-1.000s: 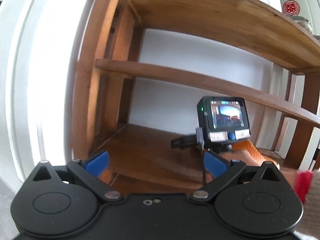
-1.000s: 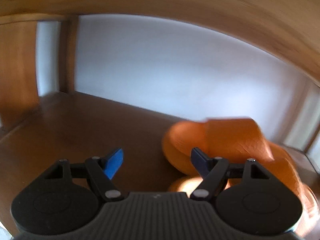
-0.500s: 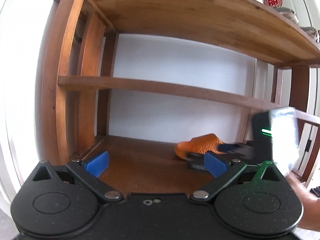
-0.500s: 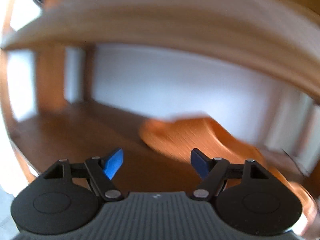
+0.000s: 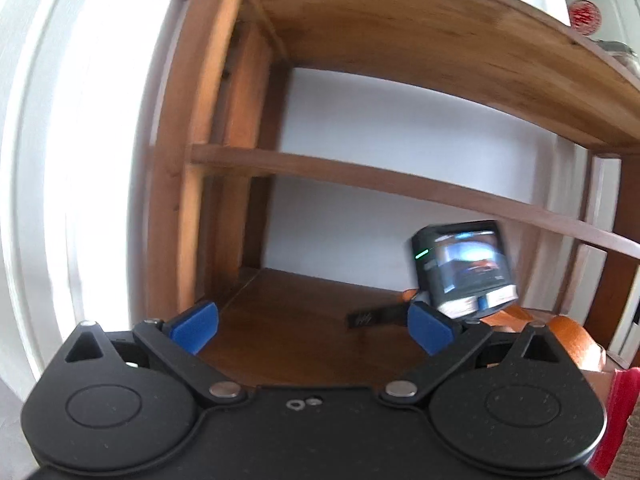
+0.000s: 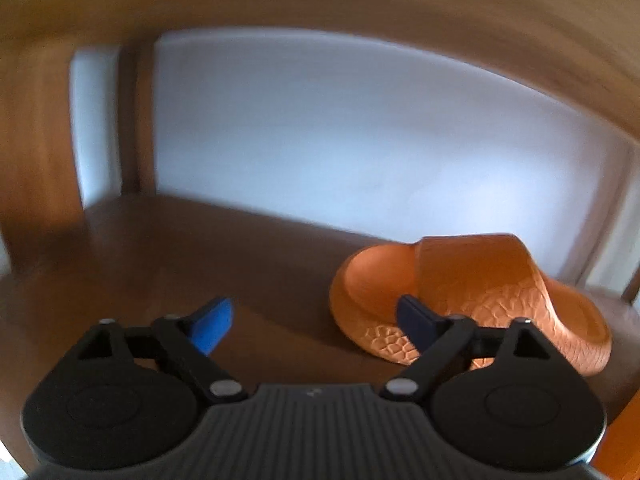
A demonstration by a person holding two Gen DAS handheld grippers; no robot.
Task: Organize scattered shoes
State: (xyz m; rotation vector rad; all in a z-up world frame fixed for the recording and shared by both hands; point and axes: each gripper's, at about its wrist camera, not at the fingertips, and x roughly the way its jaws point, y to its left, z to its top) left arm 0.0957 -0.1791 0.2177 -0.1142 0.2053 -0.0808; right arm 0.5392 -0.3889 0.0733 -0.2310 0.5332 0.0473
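Observation:
An orange slipper lies on the bottom board of the wooden shoe shelf, toe toward the white wall. My right gripper hovers just left of it. Its jaws are opening and nothing is between them; the right pad sits in front of the slipper's edge. An orange edge shows at the lower right corner. In the left wrist view my left gripper is open and empty in front of the shelf. The right gripper's camera body hides most of the orange slipper.
The shelf has a thin middle board and a broad top board overhead. Its wooden side post stands left, beside a white door frame. A red object pokes in at the right edge.
The right gripper pulled back out of the shelf, then came forward and down again beside the slipper, with its jaws wider. The slipper stayed on the board.

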